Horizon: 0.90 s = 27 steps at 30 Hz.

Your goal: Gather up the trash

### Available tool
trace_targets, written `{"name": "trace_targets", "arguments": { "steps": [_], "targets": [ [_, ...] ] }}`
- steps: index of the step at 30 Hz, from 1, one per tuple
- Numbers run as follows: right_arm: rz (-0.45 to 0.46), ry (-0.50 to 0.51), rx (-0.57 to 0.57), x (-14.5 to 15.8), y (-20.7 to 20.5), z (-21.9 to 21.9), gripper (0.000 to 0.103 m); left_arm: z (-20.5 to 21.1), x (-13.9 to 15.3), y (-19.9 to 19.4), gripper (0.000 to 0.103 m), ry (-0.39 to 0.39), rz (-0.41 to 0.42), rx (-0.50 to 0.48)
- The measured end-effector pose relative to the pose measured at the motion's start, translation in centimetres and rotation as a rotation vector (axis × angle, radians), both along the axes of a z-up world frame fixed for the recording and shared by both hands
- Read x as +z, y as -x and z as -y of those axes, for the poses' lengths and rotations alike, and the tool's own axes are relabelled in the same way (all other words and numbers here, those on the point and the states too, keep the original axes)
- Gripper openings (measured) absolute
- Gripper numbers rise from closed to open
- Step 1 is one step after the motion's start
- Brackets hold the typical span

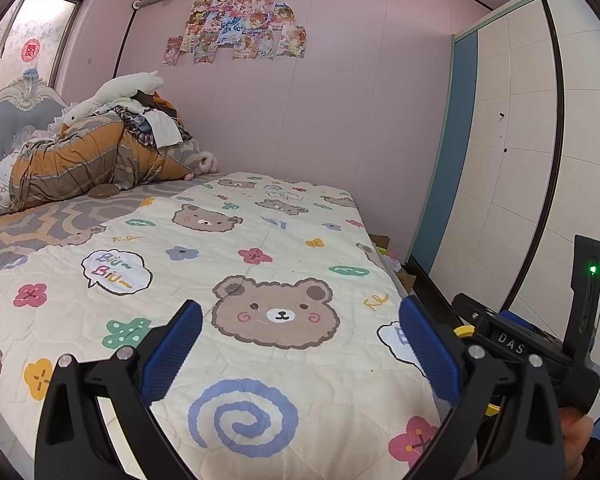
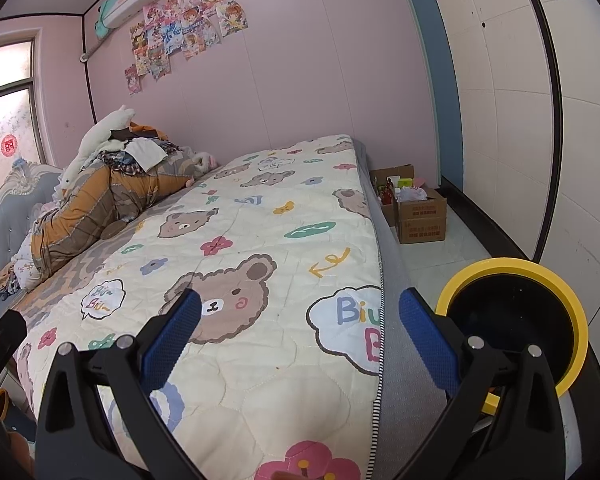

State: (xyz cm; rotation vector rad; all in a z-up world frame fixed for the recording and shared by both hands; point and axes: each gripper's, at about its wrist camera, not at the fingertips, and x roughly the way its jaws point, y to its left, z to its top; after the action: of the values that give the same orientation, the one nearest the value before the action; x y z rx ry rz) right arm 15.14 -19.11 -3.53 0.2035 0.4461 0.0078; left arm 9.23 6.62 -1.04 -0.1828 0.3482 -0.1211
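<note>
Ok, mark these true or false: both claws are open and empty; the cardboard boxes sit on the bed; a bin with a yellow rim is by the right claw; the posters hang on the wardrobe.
1. Both claws, left claw and right claw, are open and empty. True.
2. The cardboard boxes sit on the bed. False: they stand on the floor beside it.
3. A yellow-rimmed bin is by the right claw. True.
4. The posters hang on the wardrobe. False: they are on the pink wall.
</note>
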Motion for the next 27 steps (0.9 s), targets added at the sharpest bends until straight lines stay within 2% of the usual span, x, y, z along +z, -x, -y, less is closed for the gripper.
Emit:
{"name": "trace_targets", "arguments": {
  "steps": [27],
  "targets": [
    [-0.01, -0.009, -0.004, -0.2, -0.15, 0.15, 0.095, 0.35, -0.39, -0.15, 0.095, -0.003, -0.015, -0.011]
  ]
}}
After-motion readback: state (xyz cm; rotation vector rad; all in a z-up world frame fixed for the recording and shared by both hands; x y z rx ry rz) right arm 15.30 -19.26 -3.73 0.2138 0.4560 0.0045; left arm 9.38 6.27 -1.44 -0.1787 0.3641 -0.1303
